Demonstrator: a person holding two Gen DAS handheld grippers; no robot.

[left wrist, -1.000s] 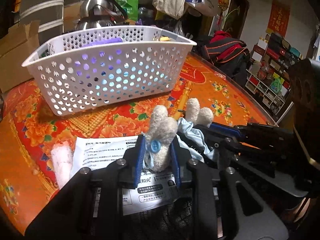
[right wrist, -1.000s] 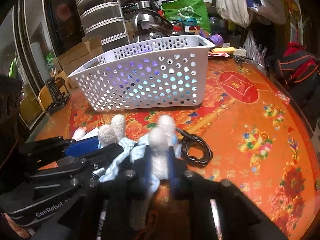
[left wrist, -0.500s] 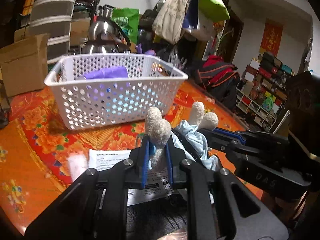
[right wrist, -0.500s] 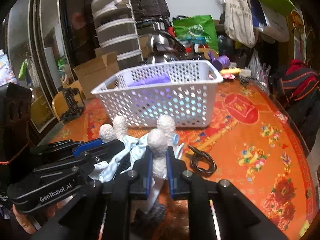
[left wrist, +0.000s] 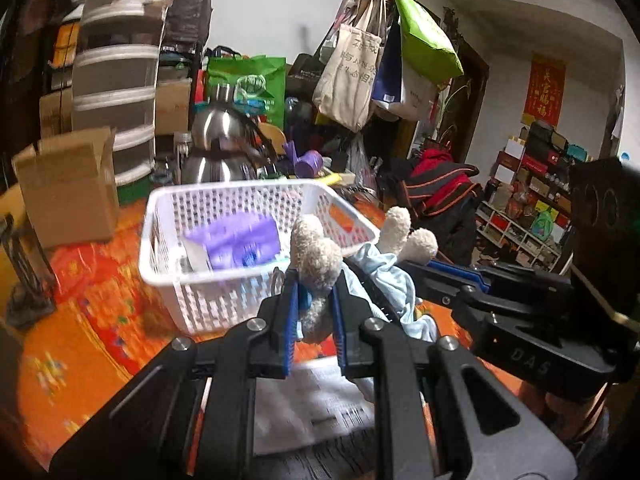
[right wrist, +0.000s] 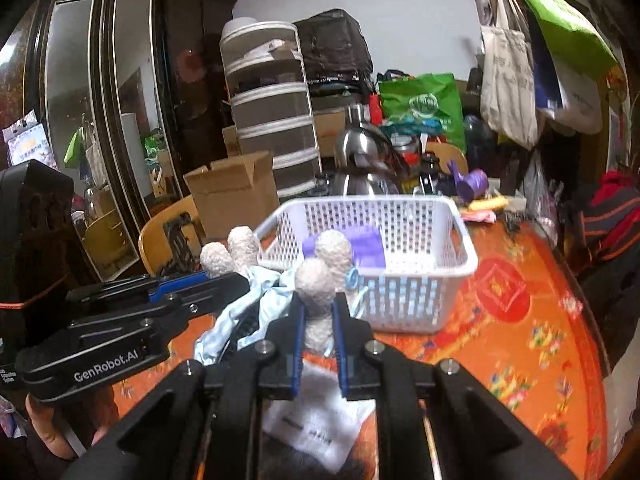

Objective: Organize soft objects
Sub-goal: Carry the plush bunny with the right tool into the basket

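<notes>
Above the near edge of the orange table (left wrist: 80, 332), the left gripper (left wrist: 314, 308) and right gripper (right wrist: 318, 320) are each clamped on one fuzzy end of the plush toy (left wrist: 320, 256), which hangs between them, long axis running left to right. The white basket (left wrist: 240, 280) stands just beyond the fingertips, on the far side, roughly equally near both grippers; the purple item (left wrist: 236, 240) occupies its left part.

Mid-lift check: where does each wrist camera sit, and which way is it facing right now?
Left wrist: on the left gripper, looking forward, slightly downward, at the white basket; right gripper alongside.
Right wrist: on the right gripper, facing the same basket; left gripper and a hand show.
Shared: basket, plush toy, kettle.
</notes>
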